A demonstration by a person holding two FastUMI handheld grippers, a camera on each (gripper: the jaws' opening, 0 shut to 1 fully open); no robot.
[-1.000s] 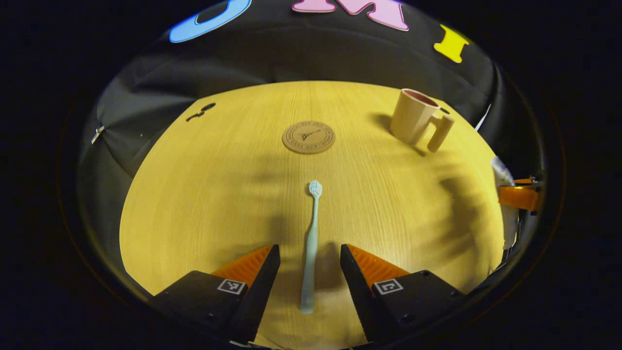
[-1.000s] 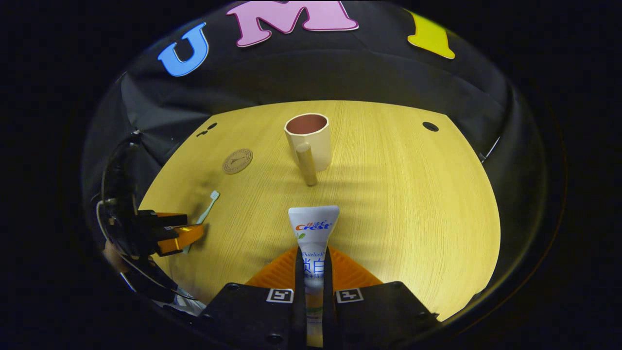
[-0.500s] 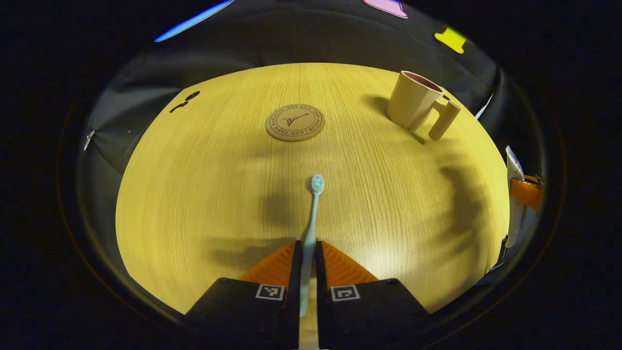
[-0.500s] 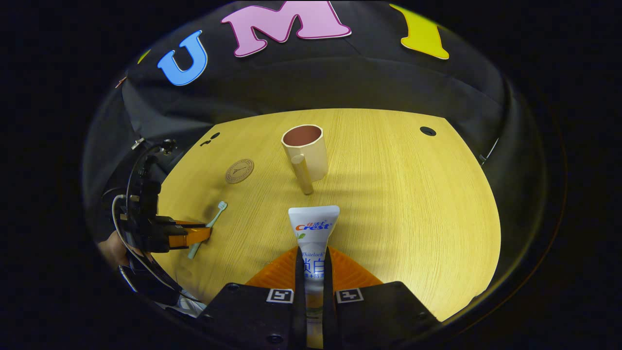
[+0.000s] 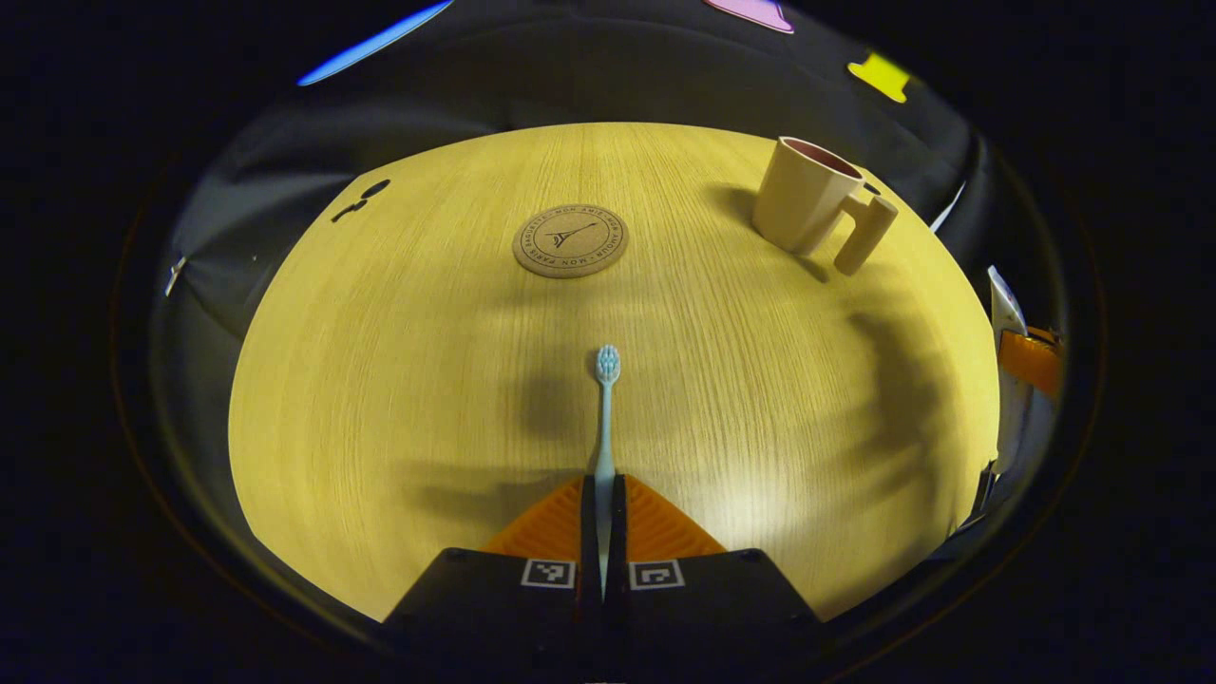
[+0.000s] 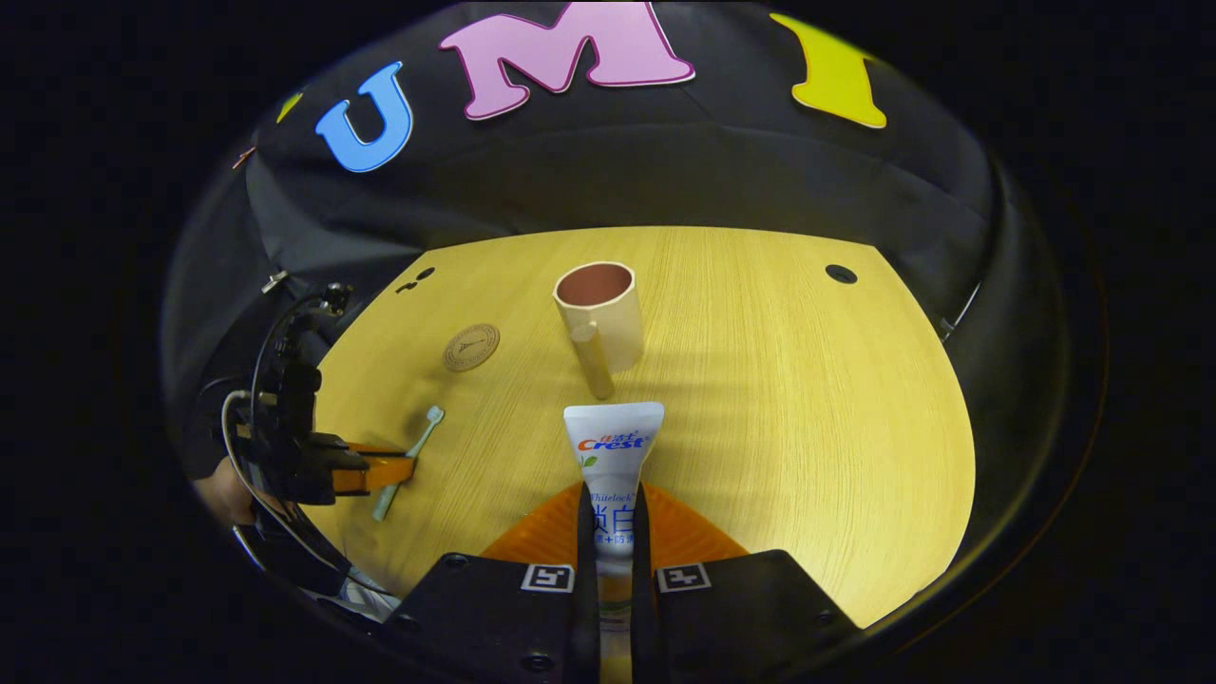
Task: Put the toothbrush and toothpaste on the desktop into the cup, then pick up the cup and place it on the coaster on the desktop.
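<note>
The toothpaste [image 6: 613,456] carries a printed label: a brand word in red and blue at its wide end, then a smaller word and large blue characters lower down between the fingers. The coaster [image 5: 570,241] bears a ring of small capital letters around a tower drawing, upside down here and too small to read surely. Each finger of the left gripper [image 5: 604,486] and right gripper [image 6: 613,489] has a square black-and-white code marker, without words
</note>
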